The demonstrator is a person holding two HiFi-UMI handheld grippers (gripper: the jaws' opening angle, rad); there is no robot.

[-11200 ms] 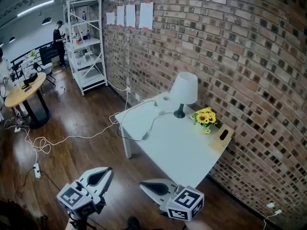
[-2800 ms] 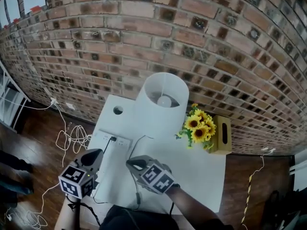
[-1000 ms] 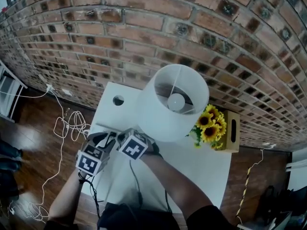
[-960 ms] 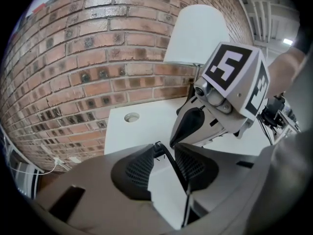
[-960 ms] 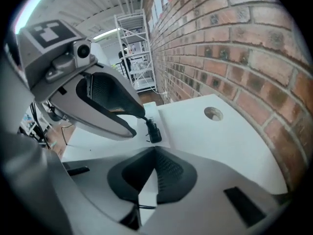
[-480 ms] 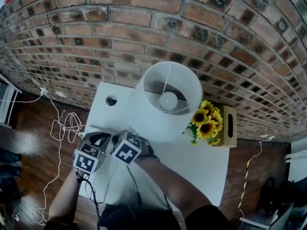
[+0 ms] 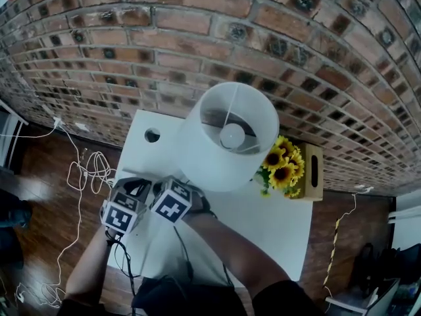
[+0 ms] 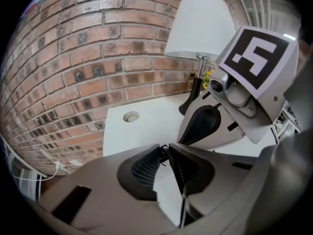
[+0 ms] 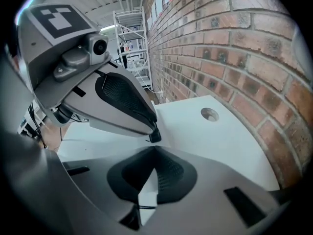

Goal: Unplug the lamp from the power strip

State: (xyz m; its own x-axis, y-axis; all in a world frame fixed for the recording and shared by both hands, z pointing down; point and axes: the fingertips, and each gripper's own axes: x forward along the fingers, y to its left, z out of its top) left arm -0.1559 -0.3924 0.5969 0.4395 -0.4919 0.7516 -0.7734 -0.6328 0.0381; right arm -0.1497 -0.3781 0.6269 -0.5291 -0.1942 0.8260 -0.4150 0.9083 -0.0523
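Both grippers are now sitting further in over the table (image 7: 276,222) than in the frame a few seconds back, crowding together at its near-left part, where the power strip is lying (the strip itself is hidden beneath them in the head view). Jaws of the left gripper (image 8: 164,153) have just been closing and are now pinching a small black plug (image 9: 154,136) at their tips, with only a narrow gap showing. Just right of it the right gripper (image 9: 155,150) is pointing down with its jaws together and nothing between them; whether it is pressing on the strip I cannot tell. Progress, as judged: reach and grasp are looking done, the plug is seemingly still sitting in its socket, so the pull is remaining. Task's lamp (image 7: 197,157) is standing at the far middle of the table. Materials: the lamp is showing a smooth white tapered shade, a thin metal stem and a black base. Jaw pads are looking like ribbed black rubber set in grey moulded shells. Table top is reading as matte white with a round cable hole (image 7: 152,135). Rough brick wall (image 7: 197,38) is running along the far side. Sunflowers (image 7: 283,166) and a pale wooden box (image 7: 314,170) are sitting far right.
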